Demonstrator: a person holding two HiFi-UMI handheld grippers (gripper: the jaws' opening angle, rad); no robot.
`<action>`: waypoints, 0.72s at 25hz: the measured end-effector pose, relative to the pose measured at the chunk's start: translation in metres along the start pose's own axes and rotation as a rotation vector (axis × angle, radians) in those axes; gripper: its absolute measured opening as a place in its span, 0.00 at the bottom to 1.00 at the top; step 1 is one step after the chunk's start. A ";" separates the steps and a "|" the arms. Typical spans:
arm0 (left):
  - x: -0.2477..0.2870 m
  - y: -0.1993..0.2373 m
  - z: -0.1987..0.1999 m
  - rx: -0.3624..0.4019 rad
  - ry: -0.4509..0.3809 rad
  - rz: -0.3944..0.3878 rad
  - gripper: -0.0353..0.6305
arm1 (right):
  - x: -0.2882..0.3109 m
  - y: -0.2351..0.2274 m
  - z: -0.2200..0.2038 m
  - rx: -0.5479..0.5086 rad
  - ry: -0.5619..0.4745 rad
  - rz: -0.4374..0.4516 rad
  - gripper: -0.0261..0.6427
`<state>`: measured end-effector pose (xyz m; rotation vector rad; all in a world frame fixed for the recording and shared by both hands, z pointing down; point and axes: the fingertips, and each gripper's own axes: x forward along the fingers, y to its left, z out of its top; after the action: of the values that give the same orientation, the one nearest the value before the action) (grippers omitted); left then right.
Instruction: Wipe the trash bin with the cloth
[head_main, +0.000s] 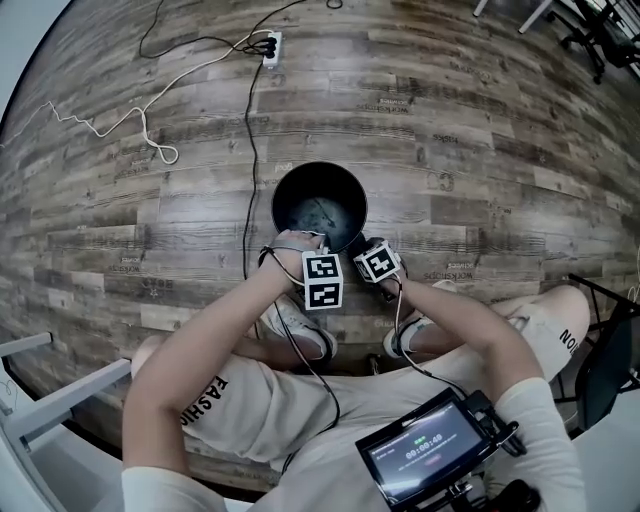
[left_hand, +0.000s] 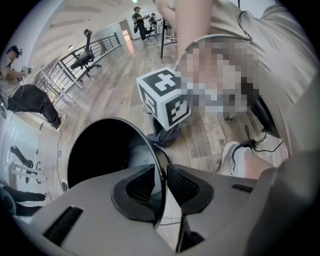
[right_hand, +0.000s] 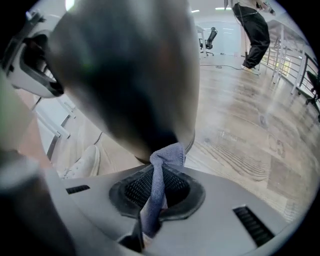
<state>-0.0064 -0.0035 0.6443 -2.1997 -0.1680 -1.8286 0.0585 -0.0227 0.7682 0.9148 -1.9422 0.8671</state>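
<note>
1. Left gripper (left_hand: 161, 175): the fingers are spread a little. The rim of the trash bin (head_main: 287, 190) is caught between them but not squeezed.
2. The bin is parked upright on the floor, far from any edge.
3. Right gripper (right_hand: 157, 192): the fingers are clamped on the cloth (right_hand: 169, 154), which looks pressed to the bin's outer wall. Wiping seems barely started, with plenty left.

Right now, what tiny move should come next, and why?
Probably close the left hand-held gripper on the bin rim first. Its jaws stand apart around that rim, so nothing seems to steady the bin, while the right hand-held gripper pinches the cloth at the bin's outer wall, ready to rub.
</note>
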 end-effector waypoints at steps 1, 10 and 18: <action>-0.004 0.001 0.002 0.007 -0.005 -0.008 0.19 | -0.012 0.004 0.001 -0.011 0.006 0.017 0.09; -0.004 -0.015 -0.025 0.269 0.101 -0.034 0.27 | -0.119 0.032 0.040 0.055 -0.125 0.087 0.09; 0.008 -0.015 -0.042 0.265 0.128 -0.007 0.12 | -0.170 0.054 0.064 0.126 -0.197 0.154 0.09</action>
<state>-0.0484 -0.0020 0.6606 -1.8993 -0.3697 -1.8264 0.0609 -0.0002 0.5802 0.9646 -2.1700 1.0304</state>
